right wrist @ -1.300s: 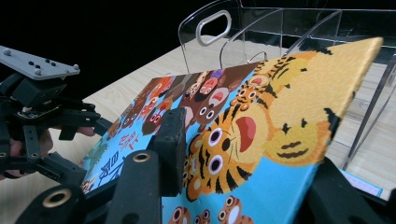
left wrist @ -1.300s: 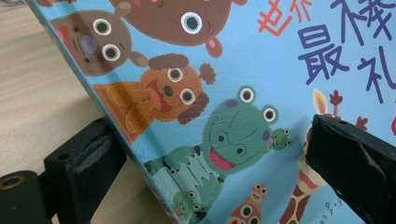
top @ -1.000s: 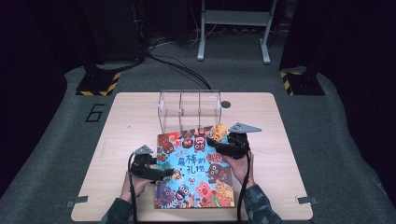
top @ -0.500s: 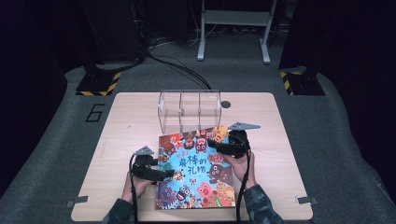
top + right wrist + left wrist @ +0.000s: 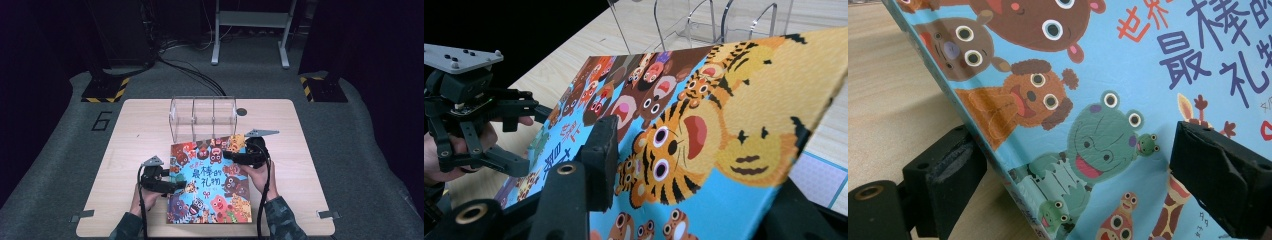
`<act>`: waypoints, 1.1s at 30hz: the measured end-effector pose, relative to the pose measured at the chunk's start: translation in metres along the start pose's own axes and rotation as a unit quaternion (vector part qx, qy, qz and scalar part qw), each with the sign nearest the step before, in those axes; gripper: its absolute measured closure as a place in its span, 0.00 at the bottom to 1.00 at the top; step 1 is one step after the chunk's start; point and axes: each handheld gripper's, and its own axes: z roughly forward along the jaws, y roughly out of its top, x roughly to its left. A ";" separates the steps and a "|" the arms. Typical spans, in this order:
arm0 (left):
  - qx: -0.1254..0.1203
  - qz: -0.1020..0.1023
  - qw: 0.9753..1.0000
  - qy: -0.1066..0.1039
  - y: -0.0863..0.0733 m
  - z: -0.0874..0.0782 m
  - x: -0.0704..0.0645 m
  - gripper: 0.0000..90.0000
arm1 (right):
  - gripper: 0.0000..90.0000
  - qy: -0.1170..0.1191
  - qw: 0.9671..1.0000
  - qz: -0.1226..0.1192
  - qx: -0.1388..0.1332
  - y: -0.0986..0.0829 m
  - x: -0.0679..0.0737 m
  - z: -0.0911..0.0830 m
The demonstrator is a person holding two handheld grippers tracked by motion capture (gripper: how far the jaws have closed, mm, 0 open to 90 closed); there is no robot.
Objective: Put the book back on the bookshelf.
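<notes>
A picture book point(image 5: 210, 190) with cartoon animals on a blue cover lies near the table's front edge. My left gripper point(image 5: 172, 186) is open and straddles the book's left edge point(image 5: 998, 150): one jaw sits low by the table, the other over the cover. My right gripper point(image 5: 235, 154) is at the far right corner. That tiger-printed corner point(image 5: 744, 115) is lifted and slants between its spread jaws, one in front of the cover and one behind. A lilac page point(image 5: 816, 176) shows beneath. The left gripper point(image 5: 531, 137) also appears in the right gripper view.
A clear acrylic rack point(image 5: 202, 116) with upright dividers stands just beyond the book, at the table's middle back. A small dark round mark point(image 5: 242, 111) lies right of it. Bare wood point(image 5: 135, 130) stretches to the left and right of the book.
My left gripper has slid right until its jaws straddle the book's left edge. The right gripper has stayed at the far right corner.
</notes>
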 end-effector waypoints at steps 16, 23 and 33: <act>0.007 -0.003 1.000 0.001 -0.004 0.002 0.002 0.10 | 0.61 0.005 1.000 0.002 0.028 0.002 -0.004 0.003; 0.000 0.000 1.000 0.009 -0.003 0.002 0.000 0.11 | 0.61 0.010 0.999 0.022 0.039 0.003 -0.007 0.002; -0.014 0.005 1.000 0.023 0.002 -0.001 0.001 0.16 | 0.59 0.022 0.997 0.039 0.062 0.005 -0.012 0.002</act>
